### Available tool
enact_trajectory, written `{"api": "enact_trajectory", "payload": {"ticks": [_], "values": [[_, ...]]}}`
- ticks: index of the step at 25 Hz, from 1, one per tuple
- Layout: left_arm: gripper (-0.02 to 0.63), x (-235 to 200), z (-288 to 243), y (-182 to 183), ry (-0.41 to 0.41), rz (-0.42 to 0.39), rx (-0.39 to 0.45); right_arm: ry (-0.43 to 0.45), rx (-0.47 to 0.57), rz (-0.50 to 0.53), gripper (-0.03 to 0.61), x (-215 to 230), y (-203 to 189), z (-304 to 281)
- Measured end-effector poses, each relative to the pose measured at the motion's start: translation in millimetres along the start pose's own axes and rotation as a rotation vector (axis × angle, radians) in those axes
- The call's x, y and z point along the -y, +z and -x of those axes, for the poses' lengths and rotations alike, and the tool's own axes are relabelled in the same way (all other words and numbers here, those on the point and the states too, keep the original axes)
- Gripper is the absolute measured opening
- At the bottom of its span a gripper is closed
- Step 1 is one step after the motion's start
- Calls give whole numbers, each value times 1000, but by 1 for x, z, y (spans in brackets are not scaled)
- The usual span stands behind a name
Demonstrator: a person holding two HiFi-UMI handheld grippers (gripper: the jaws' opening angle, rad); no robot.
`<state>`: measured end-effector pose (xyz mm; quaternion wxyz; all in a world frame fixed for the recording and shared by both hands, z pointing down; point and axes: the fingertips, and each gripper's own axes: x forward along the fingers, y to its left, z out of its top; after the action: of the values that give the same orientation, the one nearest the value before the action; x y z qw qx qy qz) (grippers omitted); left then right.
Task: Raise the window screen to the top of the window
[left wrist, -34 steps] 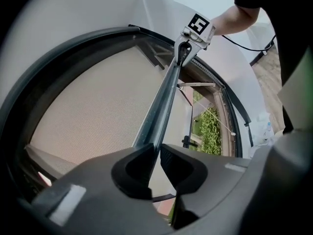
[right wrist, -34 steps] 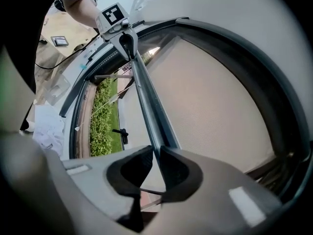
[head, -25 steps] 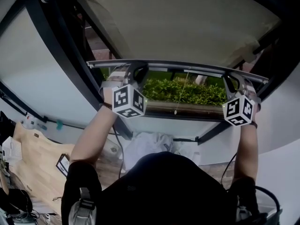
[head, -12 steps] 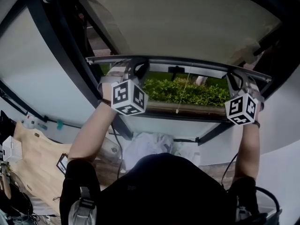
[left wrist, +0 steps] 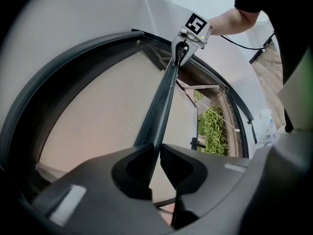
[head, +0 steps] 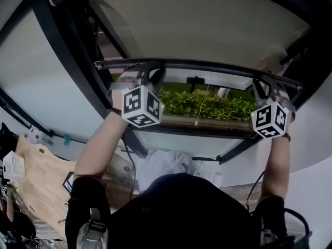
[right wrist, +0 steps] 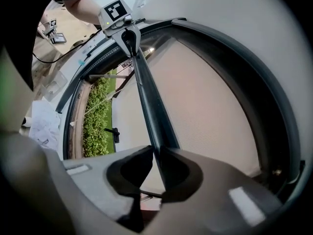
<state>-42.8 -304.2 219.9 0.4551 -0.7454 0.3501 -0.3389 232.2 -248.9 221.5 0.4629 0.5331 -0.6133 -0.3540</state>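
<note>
Two tools are counted: the left tool point(head: 149, 72) and the right tool point(head: 265, 84). Two marker cubes are recorded, one per tool. Two forearms are noted, a left forearm point(head: 101, 144) and a right forearm point(head: 275, 165). One window screen point(head: 207, 19) is counted, with one bottom bar point(head: 207, 66) along its lower edge. One pull cord point(head: 202, 104) is seen hanging below the bar. One dark latch point(head: 195, 80) is recorded. One hedge point(head: 231, 108) is noted outside. One window frame point(head: 61, 56) is counted.
</note>
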Motion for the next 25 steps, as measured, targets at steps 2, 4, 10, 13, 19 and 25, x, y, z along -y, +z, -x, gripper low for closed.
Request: {"api": "enact_trajectory", "payload": {"ticks": [2, 4, 10, 13, 19, 25], "values": [[46, -4, 2, 2, 2, -3, 1, -4, 11, -4, 49, 4, 2, 2], [46, -8, 4, 4, -10, -2, -5, 2, 11, -6, 49, 8, 3, 4], [44, -22, 7, 9, -14, -8, -2, -9, 18, 13, 48, 22, 6, 6], [44, -29, 7, 12, -20, -5, -8, -6, 13, 16, 46, 30, 9, 7], [44, -36, 10, 15, -30, -6, -9, 15, 9, 27, 46, 36, 13, 10], [44, -40, 11, 18, -64, 3, -10, 51, 28, 23, 46, 40, 16, 12]]}}
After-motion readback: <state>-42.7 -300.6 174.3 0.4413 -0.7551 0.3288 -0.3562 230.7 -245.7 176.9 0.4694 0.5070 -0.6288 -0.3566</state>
